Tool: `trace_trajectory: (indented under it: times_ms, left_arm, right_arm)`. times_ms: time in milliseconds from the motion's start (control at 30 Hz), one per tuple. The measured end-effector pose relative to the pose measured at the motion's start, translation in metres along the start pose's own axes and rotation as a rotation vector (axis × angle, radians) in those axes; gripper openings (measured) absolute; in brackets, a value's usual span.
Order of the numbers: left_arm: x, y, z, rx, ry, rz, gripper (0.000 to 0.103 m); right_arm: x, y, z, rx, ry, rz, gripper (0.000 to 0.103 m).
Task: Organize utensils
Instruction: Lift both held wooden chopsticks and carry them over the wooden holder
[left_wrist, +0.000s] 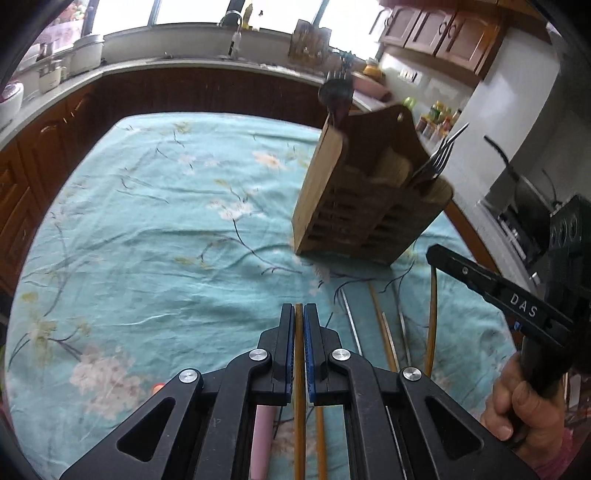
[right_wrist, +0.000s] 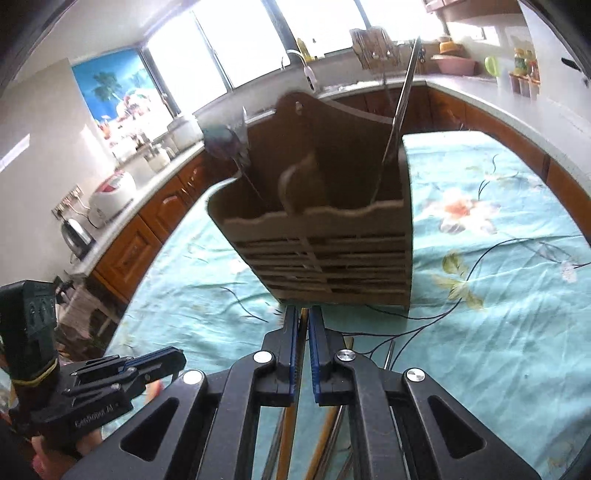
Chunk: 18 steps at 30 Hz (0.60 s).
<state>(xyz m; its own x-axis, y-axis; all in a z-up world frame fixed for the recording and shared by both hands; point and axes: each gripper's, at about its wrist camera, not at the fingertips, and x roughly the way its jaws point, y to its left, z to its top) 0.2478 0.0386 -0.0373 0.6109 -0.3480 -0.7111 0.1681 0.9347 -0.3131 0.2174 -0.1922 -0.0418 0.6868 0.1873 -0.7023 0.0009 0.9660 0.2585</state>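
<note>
A wooden utensil holder (left_wrist: 354, 206) stands on the teal flowered tablecloth (left_wrist: 166, 221), with forks (left_wrist: 437, 158) and a dark spoon (left_wrist: 334, 92) in it. My left gripper (left_wrist: 299, 314) is shut on a wooden chopstick (left_wrist: 299, 369), left of and nearer than the holder. More chopsticks (left_wrist: 430, 317) and metal sticks lie on the cloth in front of the holder. My right gripper (right_wrist: 303, 317) is shut on a wooden chopstick (right_wrist: 291, 424), right in front of the holder (right_wrist: 325, 221). The right gripper also shows in the left wrist view (left_wrist: 436, 254), and the left gripper in the right wrist view (right_wrist: 177, 356).
A pink stick (left_wrist: 262, 439) lies under my left gripper. Wooden kitchen cabinets and a pale counter (left_wrist: 147, 62) with pots ring the table. A rice cooker (right_wrist: 110, 199) and kettle (right_wrist: 75, 232) stand on the left counter.
</note>
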Motion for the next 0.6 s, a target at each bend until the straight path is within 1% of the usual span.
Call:
trace_trajectory:
  times_ms: [333, 600]
  left_arm:
    - [-0.062, -0.006, -0.014, 0.014, -0.076, 0.008, 0.003]
    - [-0.097, -0.008, -0.028, 0.017, -0.117, 0.017, 0.003]
  right_arm:
    - [-0.042, 0.013, -0.002, -0.012, -0.078, 0.017, 0.005]
    - [-0.073, 0.021, -0.010, -0.038, -0.117, 0.025, 0.005]
